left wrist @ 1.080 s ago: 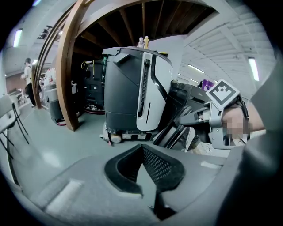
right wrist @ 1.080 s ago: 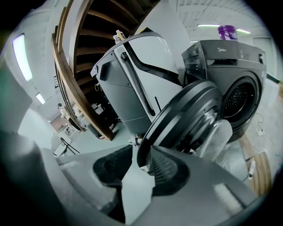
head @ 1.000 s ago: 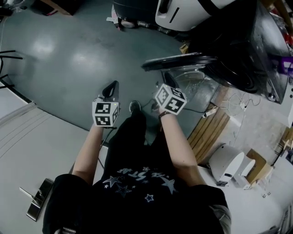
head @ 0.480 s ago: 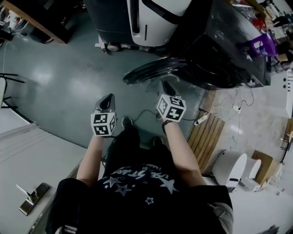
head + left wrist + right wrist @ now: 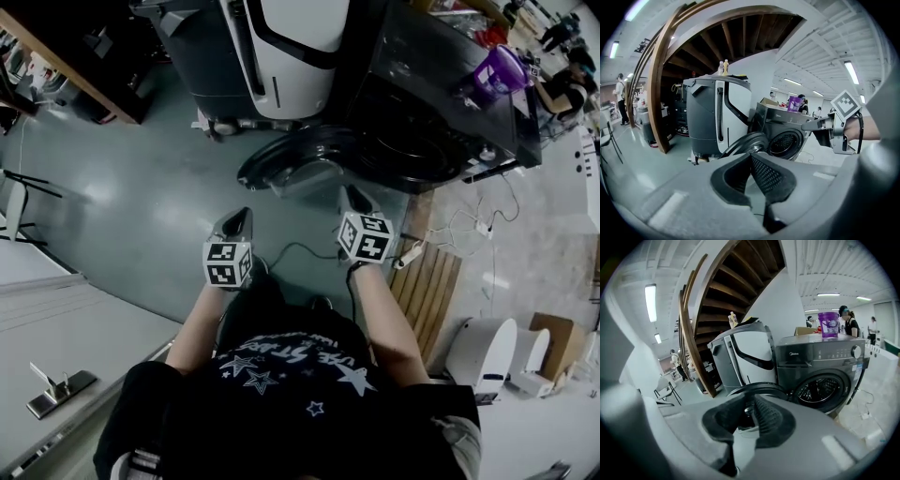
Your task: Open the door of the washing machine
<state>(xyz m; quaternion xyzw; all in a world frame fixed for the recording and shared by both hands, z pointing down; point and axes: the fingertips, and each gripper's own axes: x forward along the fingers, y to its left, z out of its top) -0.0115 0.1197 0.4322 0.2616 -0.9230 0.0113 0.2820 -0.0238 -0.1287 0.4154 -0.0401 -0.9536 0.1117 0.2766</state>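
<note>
Grey-green floor [image 5: 141, 187]; dark washing machine [image 5: 441, 108], round door [image 5: 291, 159] swung wide (drum [image 5: 412, 141] exposed). Left gripper [image 5: 238, 218] pinched shut; right gripper [image 5: 354, 196], just closing, slightly agape; both empty.

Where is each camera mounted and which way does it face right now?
Head view: on the person's head, steeply down at floor and washer; shows forearms, left tool, right tool.
Left gripper view: on the left tool, along its jaws toward the open door; right tool and forearm at right.
Right gripper view: on the right tool, facing the washer front; only its jaws show, just closing further, nothing between them.
Shared: both gripper views show door and drum.
</note>
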